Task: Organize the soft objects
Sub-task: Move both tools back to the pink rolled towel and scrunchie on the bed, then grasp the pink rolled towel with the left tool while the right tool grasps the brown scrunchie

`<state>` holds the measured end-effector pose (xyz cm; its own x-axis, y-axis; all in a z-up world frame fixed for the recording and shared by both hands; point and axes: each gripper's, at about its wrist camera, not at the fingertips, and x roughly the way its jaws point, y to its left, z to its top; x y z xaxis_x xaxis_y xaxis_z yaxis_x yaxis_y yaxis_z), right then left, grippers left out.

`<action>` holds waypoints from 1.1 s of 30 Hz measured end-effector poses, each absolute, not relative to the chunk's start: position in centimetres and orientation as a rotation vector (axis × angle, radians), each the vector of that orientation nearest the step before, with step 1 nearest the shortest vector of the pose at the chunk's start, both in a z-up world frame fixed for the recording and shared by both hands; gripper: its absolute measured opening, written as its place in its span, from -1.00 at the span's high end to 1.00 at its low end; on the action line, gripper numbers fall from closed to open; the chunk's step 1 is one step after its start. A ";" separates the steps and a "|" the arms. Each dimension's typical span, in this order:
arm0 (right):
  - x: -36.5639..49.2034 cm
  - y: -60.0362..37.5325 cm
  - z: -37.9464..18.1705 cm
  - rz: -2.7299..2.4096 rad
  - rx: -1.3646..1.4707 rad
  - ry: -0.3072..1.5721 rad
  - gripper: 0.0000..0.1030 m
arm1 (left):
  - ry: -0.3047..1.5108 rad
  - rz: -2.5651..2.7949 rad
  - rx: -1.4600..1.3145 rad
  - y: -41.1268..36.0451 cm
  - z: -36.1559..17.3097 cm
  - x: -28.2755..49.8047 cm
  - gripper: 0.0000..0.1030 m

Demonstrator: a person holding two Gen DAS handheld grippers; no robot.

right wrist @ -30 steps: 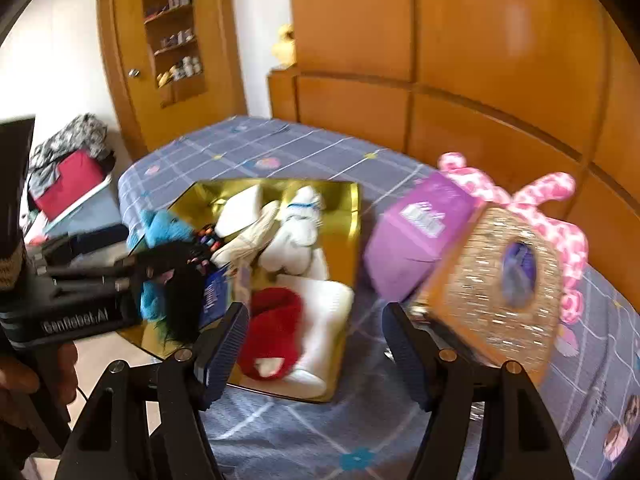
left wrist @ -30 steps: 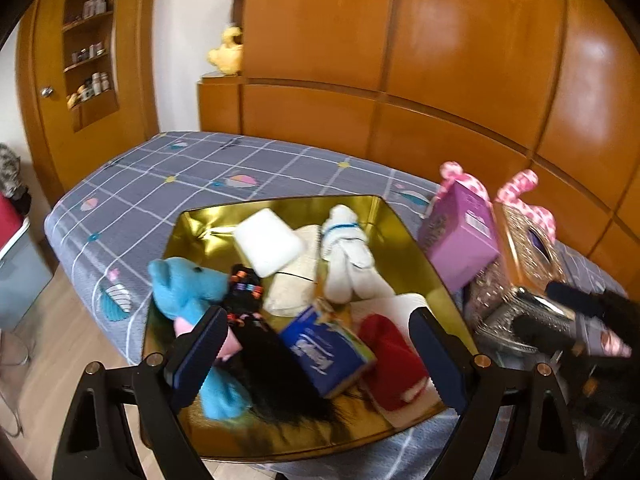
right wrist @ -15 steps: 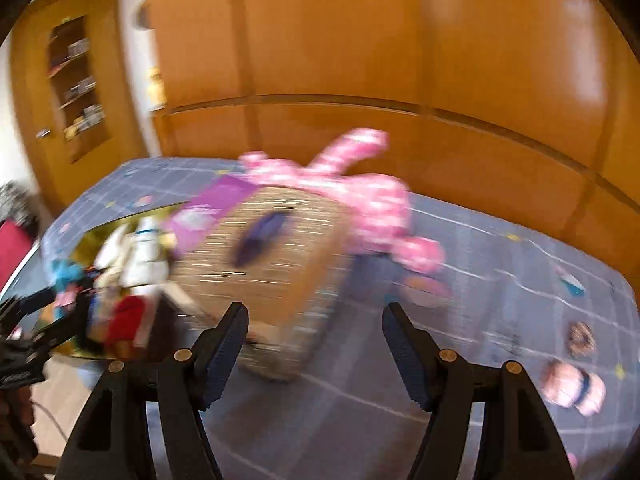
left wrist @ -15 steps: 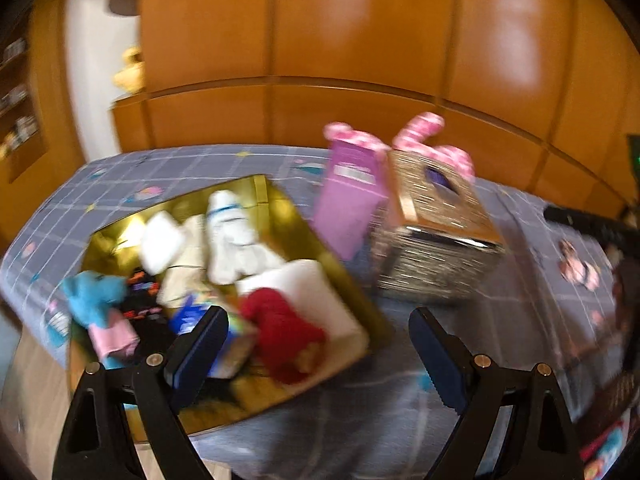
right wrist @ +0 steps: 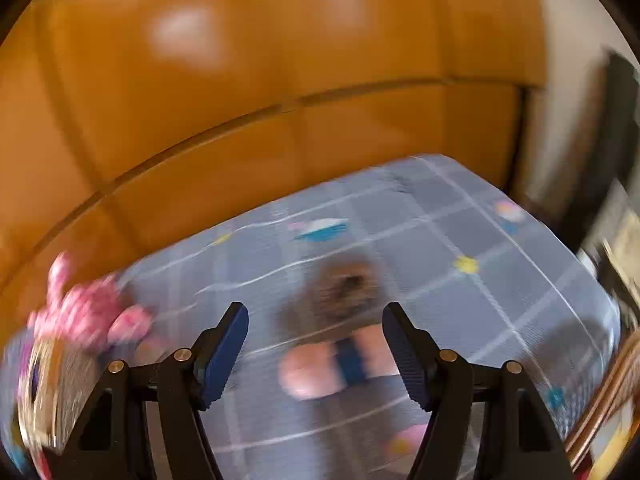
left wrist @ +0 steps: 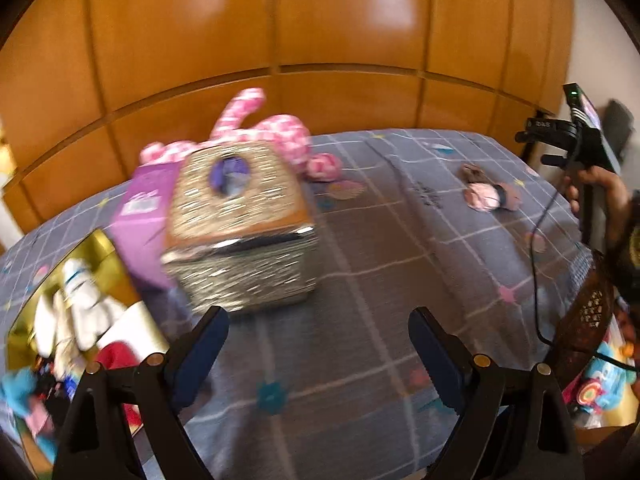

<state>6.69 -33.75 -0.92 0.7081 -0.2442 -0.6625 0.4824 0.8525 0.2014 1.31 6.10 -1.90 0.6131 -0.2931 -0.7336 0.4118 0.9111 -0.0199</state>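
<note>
A small pink soft doll with brown hair (right wrist: 336,344) lies on the grey checked bedspread (right wrist: 460,240), between and just beyond the fingers of my right gripper (right wrist: 316,356), which is open and empty. The doll also shows far right in the left wrist view (left wrist: 486,196). My left gripper (left wrist: 318,354) is open and empty over bare bedspread. The gold tray (left wrist: 106,270) with several soft toys sits at the far left. A pink spotted plush (left wrist: 260,128) lies behind a glittery box (left wrist: 240,232).
A purple box (left wrist: 140,216) leans beside the glittery box. Wooden wardrobe panels (left wrist: 280,40) stand behind the bed. A dark wicker basket (left wrist: 588,312) and coloured toys are at the right edge. The right-hand gripper handle (left wrist: 576,136) shows at upper right.
Both views have swung to the right, away from the gold tray. The right gripper now faces the pink doll closely; the left gripper now faces the glittery box and bare bedspread.
</note>
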 end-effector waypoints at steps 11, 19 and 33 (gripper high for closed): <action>3.9 -39.7 -2.5 -0.496 0.659 0.535 -0.38 | 0.818 -0.564 0.271 -4.4 -2.3 5.8 -0.78; 3.1 -40.2 -2.8 -0.478 0.708 0.496 -0.38 | 0.786 -0.666 0.362 -12.6 -3.4 9.7 -0.78; 2.0 -41.7 -3.7 -0.451 0.844 0.452 -0.39 | 0.736 -0.904 0.543 -27.1 -6.1 13.4 -0.78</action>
